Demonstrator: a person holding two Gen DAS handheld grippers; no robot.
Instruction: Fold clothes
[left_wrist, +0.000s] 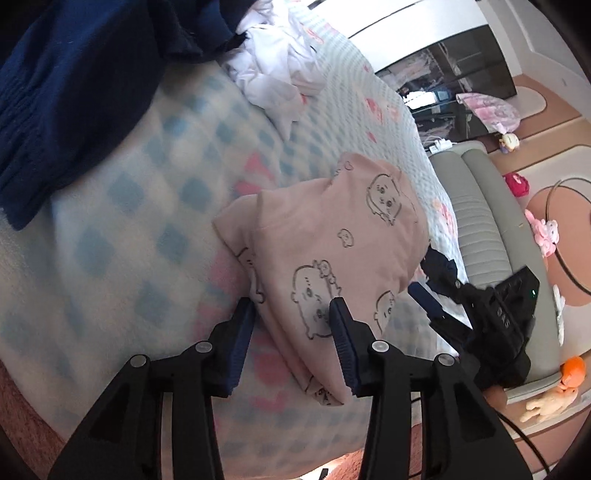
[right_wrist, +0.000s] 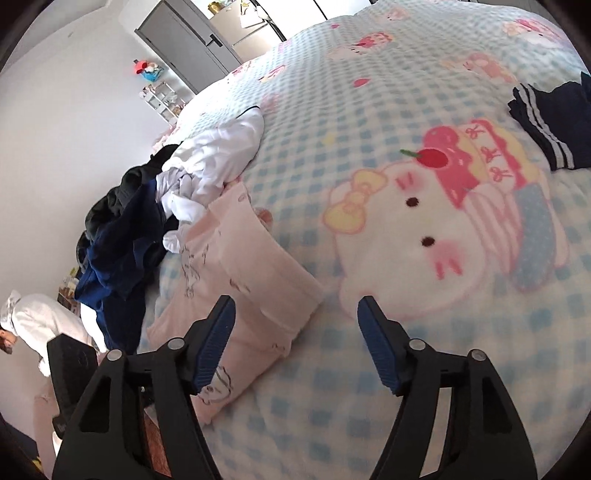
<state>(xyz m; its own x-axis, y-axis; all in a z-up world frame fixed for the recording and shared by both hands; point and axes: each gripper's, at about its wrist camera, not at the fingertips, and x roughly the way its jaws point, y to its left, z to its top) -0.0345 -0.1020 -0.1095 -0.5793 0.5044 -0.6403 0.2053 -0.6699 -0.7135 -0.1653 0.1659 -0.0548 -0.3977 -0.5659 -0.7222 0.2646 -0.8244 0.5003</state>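
A folded pink garment (left_wrist: 325, 258) printed with cartoon animals lies on the blue-checked blanket (left_wrist: 122, 229). My left gripper (left_wrist: 291, 310) is open, its fingers straddling the garment's near corner without pinching it. The garment also shows in the right wrist view (right_wrist: 243, 273), left of my right gripper (right_wrist: 295, 306), which is open and empty above the blanket (right_wrist: 369, 406). The right gripper (left_wrist: 428, 295) appears at the garment's right edge in the left wrist view.
A dark blue garment (left_wrist: 66, 92) and white clothes (left_wrist: 273, 70) are piled at the far side. A folded navy striped garment (right_wrist: 550, 122) lies far right. A grey bench (left_wrist: 480, 229) and toys sit beside the bed.
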